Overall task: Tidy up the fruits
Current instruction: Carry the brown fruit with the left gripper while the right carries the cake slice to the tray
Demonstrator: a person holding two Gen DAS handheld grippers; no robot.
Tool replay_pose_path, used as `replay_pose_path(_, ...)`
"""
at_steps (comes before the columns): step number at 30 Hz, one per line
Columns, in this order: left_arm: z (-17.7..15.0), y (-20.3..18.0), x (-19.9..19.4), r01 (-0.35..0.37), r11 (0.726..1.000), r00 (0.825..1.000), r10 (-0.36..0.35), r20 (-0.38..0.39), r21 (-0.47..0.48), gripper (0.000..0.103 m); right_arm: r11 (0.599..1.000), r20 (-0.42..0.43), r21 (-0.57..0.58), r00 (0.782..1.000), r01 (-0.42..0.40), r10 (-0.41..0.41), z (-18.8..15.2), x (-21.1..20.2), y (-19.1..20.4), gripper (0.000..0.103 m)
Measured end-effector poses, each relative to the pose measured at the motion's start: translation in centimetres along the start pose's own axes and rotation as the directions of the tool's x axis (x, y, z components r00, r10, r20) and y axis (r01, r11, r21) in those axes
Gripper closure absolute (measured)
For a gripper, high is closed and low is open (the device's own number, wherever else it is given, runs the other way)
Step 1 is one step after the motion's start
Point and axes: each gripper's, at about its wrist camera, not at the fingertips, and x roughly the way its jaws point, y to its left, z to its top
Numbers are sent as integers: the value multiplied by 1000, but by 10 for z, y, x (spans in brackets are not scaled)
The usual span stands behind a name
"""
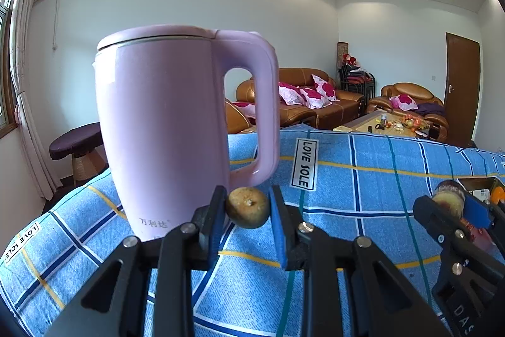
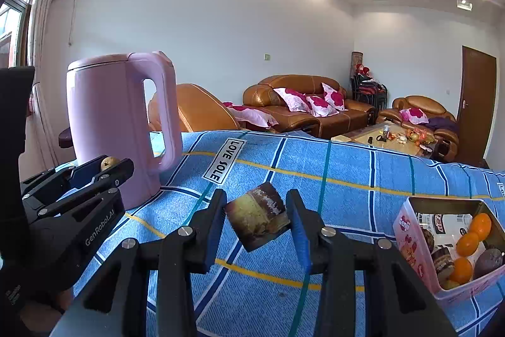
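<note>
A small brown fruit [image 1: 247, 207] is pinched in the left gripper [image 1: 247, 212], right by the kettle [image 1: 164, 128]; a cut fruit chunk [image 2: 257, 216] is clamped in the right gripper [image 2: 257, 218].

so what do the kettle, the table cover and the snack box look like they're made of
Kettle: likely plastic, smooth lilac shell with soft sheen, moulded handle.
Table cover: woven cloth, visible weave and folds, matte blue check.
Snack box: probably tin; dull metallic inner walls, glossy pink printed outside.

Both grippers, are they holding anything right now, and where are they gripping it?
Left gripper clamps a small brown round fruit by its opposite sides. Right gripper pinches a yellow-and-brown fruit chunk by its two side edges.
</note>
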Motion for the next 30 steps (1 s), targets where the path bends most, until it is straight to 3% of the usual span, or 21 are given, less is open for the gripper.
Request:
replay_pose_path(13,-4,-6,-9,-14,1000,1000,14,-15,3,74,999,-35,-17,999,-34,34,-10,-15,-7,61)
replay_pose_path(30,-10,-42,-25,21,999,999,-20,-43,26,74,1000,-52,-14,999,-3,2,-20,-37,-51,61)
